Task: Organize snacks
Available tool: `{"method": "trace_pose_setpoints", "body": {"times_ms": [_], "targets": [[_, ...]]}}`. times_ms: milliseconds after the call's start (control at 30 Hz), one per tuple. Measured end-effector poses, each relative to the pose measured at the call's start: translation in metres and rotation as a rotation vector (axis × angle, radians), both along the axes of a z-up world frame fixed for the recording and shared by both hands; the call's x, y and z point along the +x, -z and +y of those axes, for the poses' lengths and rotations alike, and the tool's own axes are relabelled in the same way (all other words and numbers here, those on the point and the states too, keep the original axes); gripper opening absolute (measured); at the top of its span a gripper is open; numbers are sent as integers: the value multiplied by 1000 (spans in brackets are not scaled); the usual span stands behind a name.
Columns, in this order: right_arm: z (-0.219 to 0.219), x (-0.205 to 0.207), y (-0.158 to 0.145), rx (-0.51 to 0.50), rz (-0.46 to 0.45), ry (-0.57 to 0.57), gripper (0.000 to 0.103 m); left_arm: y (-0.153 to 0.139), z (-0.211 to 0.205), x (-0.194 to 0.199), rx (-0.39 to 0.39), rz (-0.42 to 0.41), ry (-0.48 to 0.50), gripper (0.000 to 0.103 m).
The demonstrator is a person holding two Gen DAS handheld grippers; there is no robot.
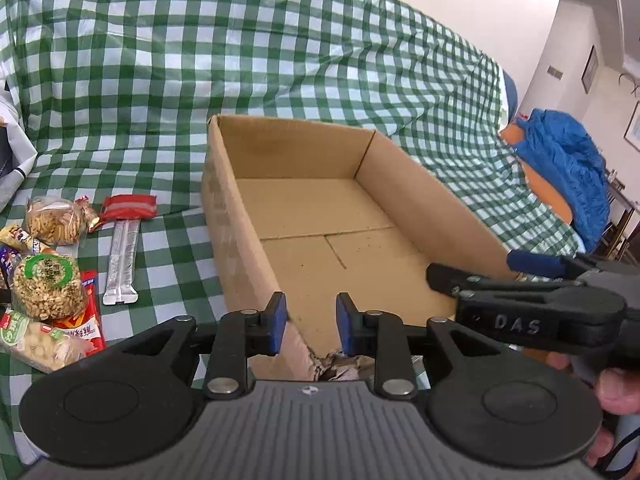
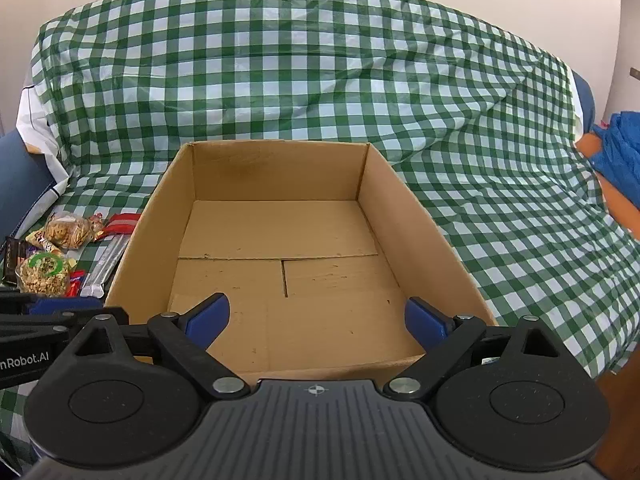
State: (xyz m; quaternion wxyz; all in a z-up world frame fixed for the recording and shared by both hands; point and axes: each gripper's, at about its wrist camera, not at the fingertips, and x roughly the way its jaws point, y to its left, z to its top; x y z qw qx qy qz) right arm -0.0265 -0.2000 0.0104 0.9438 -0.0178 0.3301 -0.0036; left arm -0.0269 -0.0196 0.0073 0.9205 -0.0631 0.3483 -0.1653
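An open, empty cardboard box [image 1: 240, 240] [image 2: 432, 232] sits on a green checked cloth. Several snacks lie left of it: a silver bar [image 1: 122, 266] [image 2: 106, 266], a red packet [image 1: 128, 207], a clear bag of crackers [image 1: 52, 220] [image 2: 66, 230], a green-labelled bag of nuts [image 1: 46, 286] [image 2: 42, 274]. My left gripper [image 1: 311, 322] is open with nothing in it, its jaws a small way apart over the box's torn near-left corner. My right gripper [image 2: 316, 322] is wide open and empty over the box's near edge; it also shows in the left wrist view [image 1: 472, 276].
The green checked cloth [image 2: 280, 72] covers a sofa seat and backrest. A blue jacket [image 1: 568, 160] on an orange cushion lies at the right. A white and grey bag [image 1: 16, 160] lies at the far left.
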Motion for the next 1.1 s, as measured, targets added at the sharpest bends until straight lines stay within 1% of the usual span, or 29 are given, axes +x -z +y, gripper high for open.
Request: {"method": "trace_pose_setpoints", "body": {"times_ms": [33,67,133,233,267,333,400,433,533,1000,1100], "targets": [[0,1,0,-7,-1,0,95,-1,0,-1,-2,-6,1,33],[1,1,3,-12,-35,0,95,-3,-1,-2,-3,-14,5,33],[2,-2,6,-10,-67,-2,95,-5,-3,-3,-2,-23,14,34],[2,-2,5,-7,-65,-4,95,-7,-7,-6,-4,-34,31,38],[2,-1,4,-6,-62,-4,95,-7,-8,-6,-4,-39,35,41],[1,-4,4,14,-56,-12,95,-7,-9,-7,-7,-44,40,44],[2,-5,4,27,-50,-19,95,-7,-8,-7,-6,-44,42,49],[1,-5,2,33,-33,-22,95,-7,-8,-7,-6,-45,41,49],[1,-4,2,28,-20,-29,95,-7,-8,-6,-7,-45,41,50],[-1,-6,2,35,-18,-36,95,-7,-6,-7,-5,-55,48,50],[0,-8,3,38,-29,-40,95,-8,-7,-7,-5,-55,48,50]]}}
